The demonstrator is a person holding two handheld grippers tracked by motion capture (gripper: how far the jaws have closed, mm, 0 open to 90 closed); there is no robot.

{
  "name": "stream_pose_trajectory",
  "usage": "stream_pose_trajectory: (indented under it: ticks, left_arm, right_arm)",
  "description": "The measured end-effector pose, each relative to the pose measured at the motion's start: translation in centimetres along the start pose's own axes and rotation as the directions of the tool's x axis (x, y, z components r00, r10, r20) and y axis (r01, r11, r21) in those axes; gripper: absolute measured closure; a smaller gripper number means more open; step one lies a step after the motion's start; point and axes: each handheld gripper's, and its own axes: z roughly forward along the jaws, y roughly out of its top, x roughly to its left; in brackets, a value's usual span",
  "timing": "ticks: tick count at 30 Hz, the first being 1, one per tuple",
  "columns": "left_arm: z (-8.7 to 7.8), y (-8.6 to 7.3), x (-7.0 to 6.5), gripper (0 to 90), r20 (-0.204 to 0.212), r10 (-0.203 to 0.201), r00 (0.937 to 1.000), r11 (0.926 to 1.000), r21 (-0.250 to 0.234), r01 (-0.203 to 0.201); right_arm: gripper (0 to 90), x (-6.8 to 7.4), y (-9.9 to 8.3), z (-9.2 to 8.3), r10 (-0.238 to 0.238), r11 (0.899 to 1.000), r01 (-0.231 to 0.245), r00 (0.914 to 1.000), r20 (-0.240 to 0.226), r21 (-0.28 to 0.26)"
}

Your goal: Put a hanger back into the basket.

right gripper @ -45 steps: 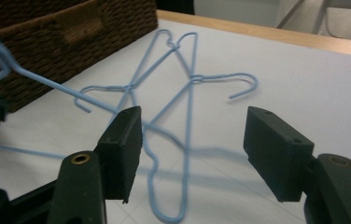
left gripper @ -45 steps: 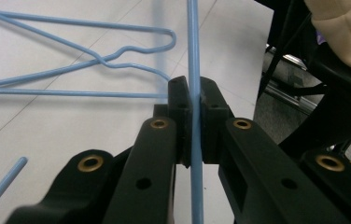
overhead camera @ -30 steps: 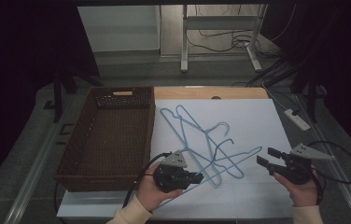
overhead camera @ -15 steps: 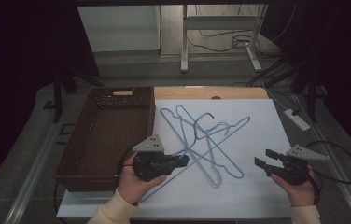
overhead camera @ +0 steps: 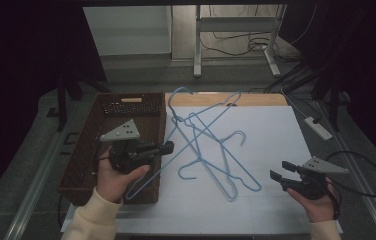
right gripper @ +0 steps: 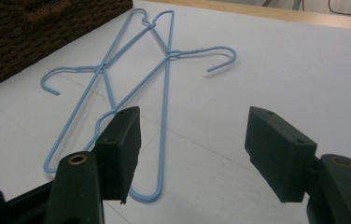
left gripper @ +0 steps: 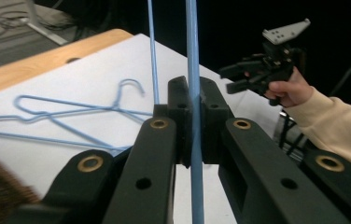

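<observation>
My left gripper [overhead camera: 167, 147] hangs raised beside the basket's right wall. It is shut on a light-blue wire hanger [overhead camera: 146, 180] that slants from the basket's near corner up toward the table's far edge. In the left gripper view the wire [left gripper: 193, 70] runs upright between the closed jaws. Two more blue hangers [overhead camera: 228, 172] lie crossed on the white sheet [overhead camera: 276, 135], and they also lie ahead of my jaws in the right gripper view [right gripper: 164, 84]. My right gripper [overhead camera: 278, 173] stands open at the sheet's near right, with nothing between its fingers [right gripper: 192, 149].
A brown wicker basket [overhead camera: 88, 150] stands at the left of the sheet, and its corner appears in the right gripper view [right gripper: 33, 28]. A white power strip [overhead camera: 318, 127] and cables lie off the table's right side. The wooden table edge [overhead camera: 256, 99] runs along the back.
My left gripper has risen and moved left toward the basket, and the hanger it holds now slants over the basket's corner. The right gripper has drifted slightly left and stayed open.
</observation>
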Motion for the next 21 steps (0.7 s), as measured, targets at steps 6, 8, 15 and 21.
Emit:
stream_pose_trajectory:
  ticks: [6, 8, 15, 21]
  left_arm:
    - [-1.8, 0.1, 1.9, 86.0, -0.054, -0.011, 0.9985, 0.9999, -0.003, 0.010]
    - [-2.3, 0.0, 2.6, 86.0, -0.075, -0.014, 0.9971, 0.9999, 0.002, 0.014]
    - [-3.5, -0.9, 4.7, 85.9, -0.141, -0.030, 0.9896, 0.9993, 0.020, 0.033]
    - [-4.6, -1.8, 6.3, 85.9, -0.184, -0.052, 0.9816, 0.9979, 0.028, 0.058]
  right_arm:
    - [36.9, 0.2, -0.2, 0.4, -0.011, 0.999, 0.011, 0.9999, -0.002, 0.030]
    - [36.8, 0.2, -0.2, 0.5, -0.014, 0.999, 0.014, 0.9999, -0.006, 0.034]
    - [36.6, 0.1, -0.4, 0.7, -0.016, 0.999, 0.016, 0.9999, -0.007, 0.041]
    - [36.6, 0.2, -0.4, 0.8, -0.017, 0.999, 0.017, 0.9998, -0.012, 0.050]
